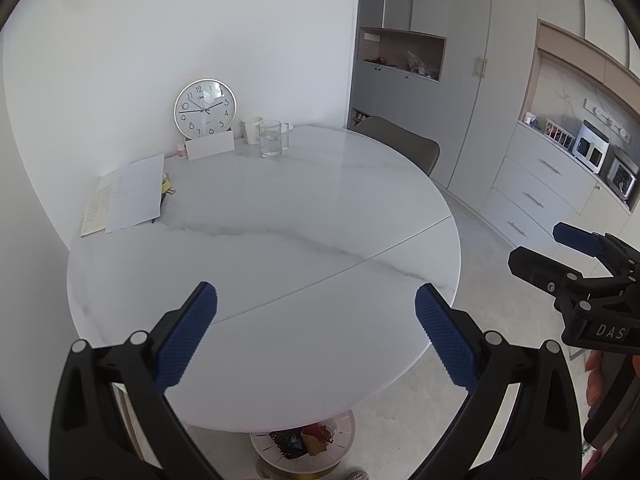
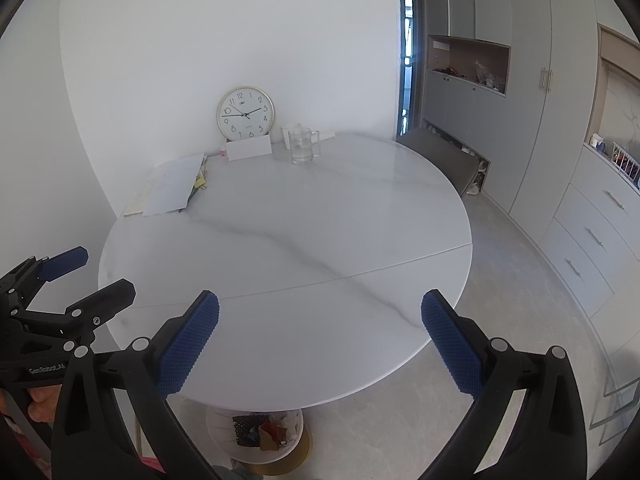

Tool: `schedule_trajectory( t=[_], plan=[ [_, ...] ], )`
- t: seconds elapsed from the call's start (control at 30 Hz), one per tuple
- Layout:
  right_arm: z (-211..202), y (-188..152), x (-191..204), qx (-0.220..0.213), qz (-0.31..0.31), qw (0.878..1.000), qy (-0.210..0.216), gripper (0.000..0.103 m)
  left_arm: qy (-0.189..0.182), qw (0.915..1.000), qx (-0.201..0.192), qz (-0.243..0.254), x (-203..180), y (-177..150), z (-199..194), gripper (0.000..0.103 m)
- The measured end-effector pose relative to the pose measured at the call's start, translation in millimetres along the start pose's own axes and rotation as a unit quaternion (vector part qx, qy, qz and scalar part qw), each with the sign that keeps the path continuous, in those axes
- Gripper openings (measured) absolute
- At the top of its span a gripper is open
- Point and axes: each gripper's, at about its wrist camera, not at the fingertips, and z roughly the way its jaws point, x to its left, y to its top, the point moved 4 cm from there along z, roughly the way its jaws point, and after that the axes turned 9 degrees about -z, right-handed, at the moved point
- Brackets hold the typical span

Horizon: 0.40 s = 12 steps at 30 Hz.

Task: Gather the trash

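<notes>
A white trash bin (image 1: 344, 428) stands on the floor under the near edge of the round marble table (image 1: 280, 208). It holds crumpled colored wrappers (image 1: 316, 438). It also shows in the right wrist view (image 2: 218, 424) with the wrappers (image 2: 268, 434) inside. My left gripper (image 1: 316, 332) is open and empty above the table's near edge. My right gripper (image 2: 320, 340) is open and empty beside it. Each gripper shows at the edge of the other's view: the right one (image 1: 552, 248), the left one (image 2: 92, 272).
At the table's far side stand a wall clock (image 1: 205, 108), a white card (image 1: 210, 147), a white cup (image 1: 252, 129) and a glass jug (image 1: 273, 138). Papers (image 1: 128, 194) lie at the left. A chair (image 1: 400, 142) and cabinets (image 1: 532, 196) stand to the right.
</notes>
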Motion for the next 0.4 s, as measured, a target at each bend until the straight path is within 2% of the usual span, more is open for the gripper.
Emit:
schedule_trajectory(
  t=[0.4],
  plan=[
    [-2.7,-6.4,-1.8,-0.001,0.001,1.0,-0.001,0.1,-0.005,0.9999,0.011,-0.005,4.3,-0.3,3.7,0.095]
  ],
)
